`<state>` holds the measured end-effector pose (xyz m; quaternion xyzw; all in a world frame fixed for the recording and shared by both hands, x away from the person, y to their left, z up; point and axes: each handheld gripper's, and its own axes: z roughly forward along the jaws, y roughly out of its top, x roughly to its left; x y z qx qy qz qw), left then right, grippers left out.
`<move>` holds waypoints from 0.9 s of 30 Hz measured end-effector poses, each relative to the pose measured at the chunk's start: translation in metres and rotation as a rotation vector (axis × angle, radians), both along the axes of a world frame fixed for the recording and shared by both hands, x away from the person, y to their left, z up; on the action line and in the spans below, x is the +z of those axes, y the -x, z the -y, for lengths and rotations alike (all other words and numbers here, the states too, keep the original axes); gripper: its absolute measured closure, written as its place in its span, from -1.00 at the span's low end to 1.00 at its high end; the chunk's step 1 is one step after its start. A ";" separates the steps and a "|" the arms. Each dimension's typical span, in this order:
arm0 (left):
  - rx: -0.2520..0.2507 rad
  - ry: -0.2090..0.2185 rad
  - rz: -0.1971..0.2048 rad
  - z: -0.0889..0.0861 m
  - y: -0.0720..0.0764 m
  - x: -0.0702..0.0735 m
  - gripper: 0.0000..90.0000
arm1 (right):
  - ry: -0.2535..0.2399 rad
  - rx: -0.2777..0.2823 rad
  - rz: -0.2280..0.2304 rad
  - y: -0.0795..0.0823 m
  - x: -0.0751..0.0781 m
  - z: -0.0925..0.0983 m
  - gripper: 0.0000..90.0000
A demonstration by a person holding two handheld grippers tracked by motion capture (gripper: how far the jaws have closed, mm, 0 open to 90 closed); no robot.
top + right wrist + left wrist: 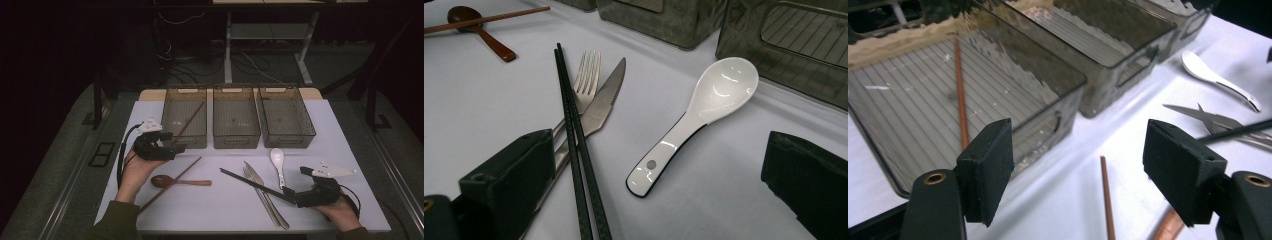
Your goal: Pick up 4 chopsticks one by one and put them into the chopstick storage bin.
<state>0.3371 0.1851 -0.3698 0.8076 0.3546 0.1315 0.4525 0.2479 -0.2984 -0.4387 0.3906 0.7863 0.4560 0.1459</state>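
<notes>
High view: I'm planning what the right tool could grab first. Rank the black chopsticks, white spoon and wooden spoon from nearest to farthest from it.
1. Black chopsticks, right beside the right tool.
2. White spoon, just above and left of it.
3. Wooden spoon, across the table near the left hand.

Wooden spoon (181, 181), white spoon (277, 164)

White spoon (704, 115), black chopsticks (576, 150), silver fork (586, 80) — reddish-brown wooden spoon (180, 182), smoky-grey ribbed bins (236, 136).

a thin brown wooden chopstick (961, 90) lies aslant on the ribbed floor of the left bin (878, 145).
</notes>
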 end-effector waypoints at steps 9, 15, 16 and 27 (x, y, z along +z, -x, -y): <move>-0.020 -0.015 0.006 -0.002 0.027 -0.014 -0.47 | -0.003 0.003 0.001 0.000 0.000 0.001 -0.99; -0.031 -0.034 0.013 -0.005 0.046 -0.024 -0.47 | -0.003 -0.002 0.005 0.000 0.000 0.001 -0.99; -0.027 -0.031 0.013 -0.006 0.049 -0.026 -0.47 | 0.000 0.002 0.002 0.000 0.000 0.001 -0.99; -0.025 -0.018 0.013 -0.017 0.068 -0.038 -0.45 | -0.001 0.004 -0.002 0.001 0.000 0.000 -0.99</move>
